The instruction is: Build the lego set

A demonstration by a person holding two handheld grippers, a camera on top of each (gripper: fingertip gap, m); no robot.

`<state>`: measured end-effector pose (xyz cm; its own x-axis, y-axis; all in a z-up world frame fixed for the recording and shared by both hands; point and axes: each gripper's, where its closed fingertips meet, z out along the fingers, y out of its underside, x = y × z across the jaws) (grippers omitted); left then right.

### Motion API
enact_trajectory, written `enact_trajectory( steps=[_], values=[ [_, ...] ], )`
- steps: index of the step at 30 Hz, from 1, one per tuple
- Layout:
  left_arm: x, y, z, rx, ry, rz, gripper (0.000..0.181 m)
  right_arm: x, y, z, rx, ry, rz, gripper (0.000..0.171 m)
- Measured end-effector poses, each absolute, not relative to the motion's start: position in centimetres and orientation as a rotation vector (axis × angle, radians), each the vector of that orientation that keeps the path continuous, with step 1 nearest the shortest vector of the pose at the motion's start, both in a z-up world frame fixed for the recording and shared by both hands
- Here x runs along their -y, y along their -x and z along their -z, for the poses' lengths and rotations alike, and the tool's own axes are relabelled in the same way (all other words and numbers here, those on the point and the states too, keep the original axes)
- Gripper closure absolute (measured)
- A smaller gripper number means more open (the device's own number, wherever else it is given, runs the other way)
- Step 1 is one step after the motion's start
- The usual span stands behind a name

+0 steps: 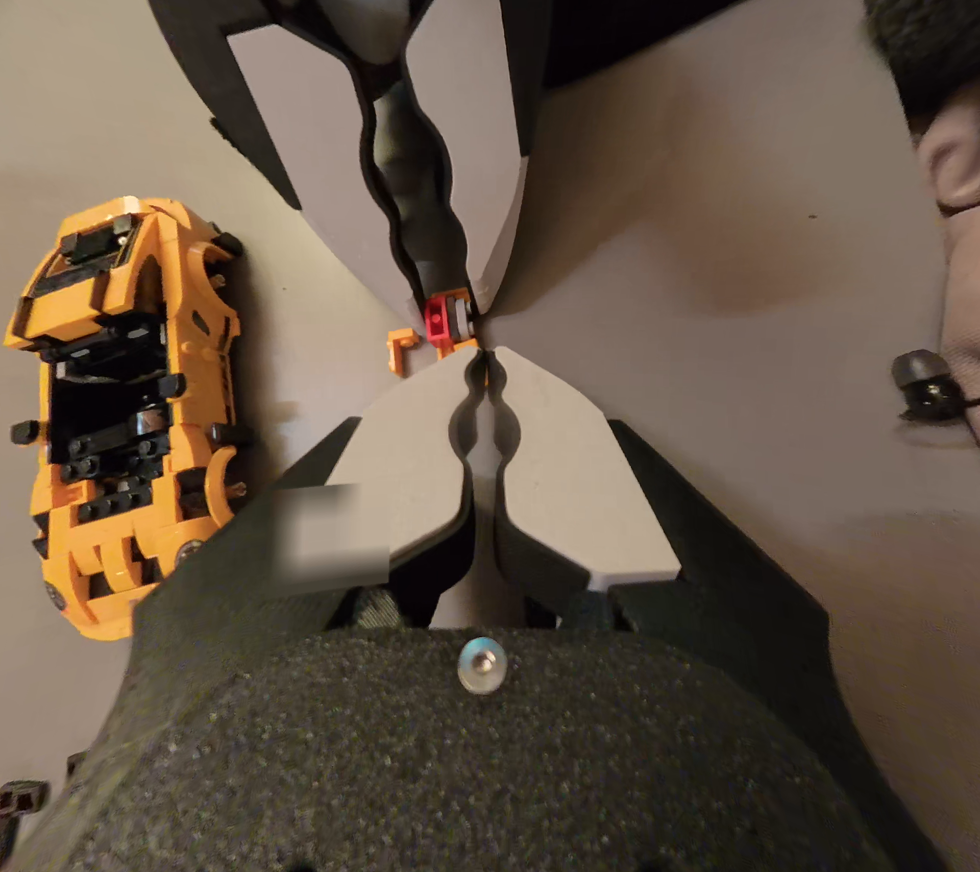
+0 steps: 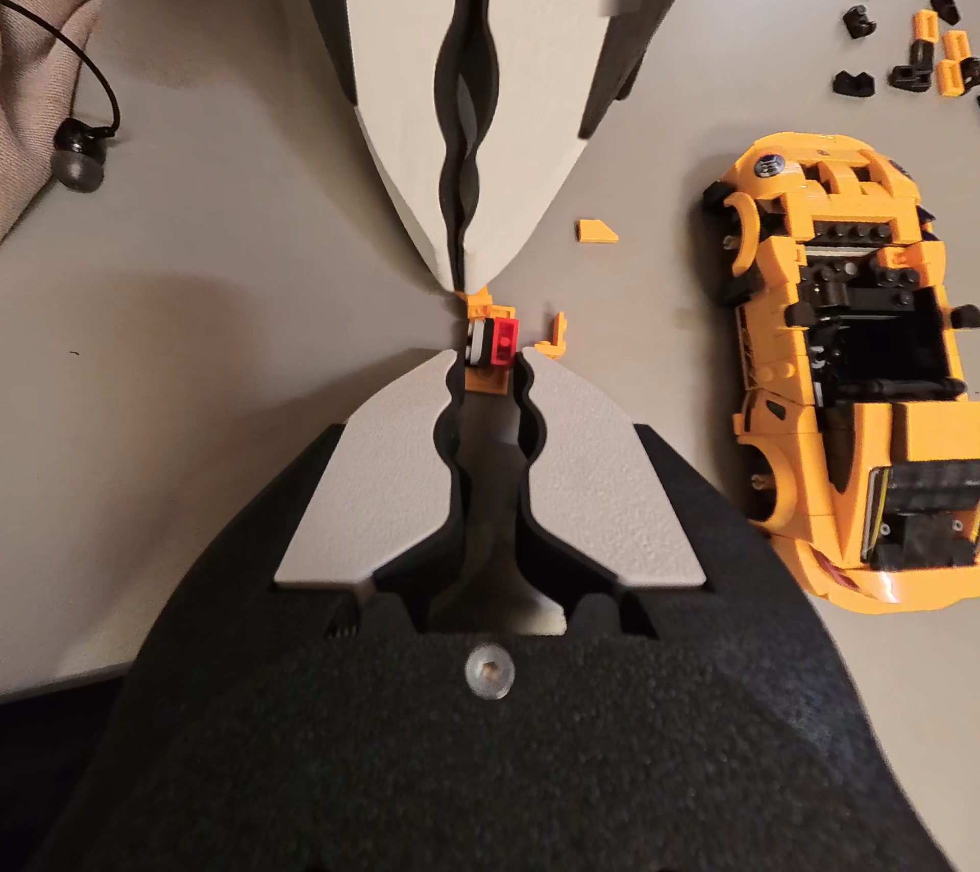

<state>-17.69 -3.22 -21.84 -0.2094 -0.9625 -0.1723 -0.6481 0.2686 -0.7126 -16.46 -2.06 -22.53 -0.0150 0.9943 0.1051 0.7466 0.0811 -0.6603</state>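
Both tongs meet tip to tip over the table [image 2: 222, 295]. Left gripper [image 1: 485, 358]: fingers drawn together at the tips, clamped on the orange edge of the small sub-assembly [image 1: 449, 319], a stack of orange, red, grey and black pieces. Right gripper [image 2: 485, 361]: fingers slightly apart at the tips, flanking the same sub-assembly [image 2: 490, 342]; the red brick sits just inside its right finger and the orange base plate lies between the two. Whether its pads press on the pieces cannot be told; a gap shows on both sides.

Orange bracket piece [image 2: 554, 340] lies on the table just beside the sub-assembly, apart from it. Orange wedge plate [image 2: 596, 231] lies flat a little farther out, clear of everything.

Orange car body [image 2: 859, 369] rests on the table well to the side of both grippers, roof open, black interior studs exposed, wheel arches without wheels. Loose parts [image 2: 922, 40], black and orange, lie scattered beyond the car's nose in the right wrist view.

On the opposite side, a black earbud [image 2: 79, 159] on a thin cord lies on the table, next to a beige sleeve [image 2: 37, 51] at the frame edge.
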Motion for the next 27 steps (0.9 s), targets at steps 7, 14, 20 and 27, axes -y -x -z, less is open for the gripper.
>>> enact_trajectory(
  steps=[7, 14, 20, 27],
  values=[
    [3.1, 17.7, 22.3, -2.038, 1.408, 0.603, 0.181, 2.2, 16.5, 22.5, 1.838, 1.702, -0.586, 0.154],
    [4.2, 17.3, 22.8, -2.204, 1.517, 0.649, 0.181, 2.3, 16.7, 22.5, 1.850, 1.700, -0.575, 0.154],
    [3.4, 17.7, 20.8, -2.117, 1.550, 0.784, 0.181, 2.3, 16.6, 22.5, 1.846, 1.700, -0.578, 0.154],
    [1.7, 17.8, 21.9, -2.050, 1.700, 0.749, 0.161, 2.3, 16.6, 22.5, 1.844, 1.701, -0.576, 0.154]
  ],
)
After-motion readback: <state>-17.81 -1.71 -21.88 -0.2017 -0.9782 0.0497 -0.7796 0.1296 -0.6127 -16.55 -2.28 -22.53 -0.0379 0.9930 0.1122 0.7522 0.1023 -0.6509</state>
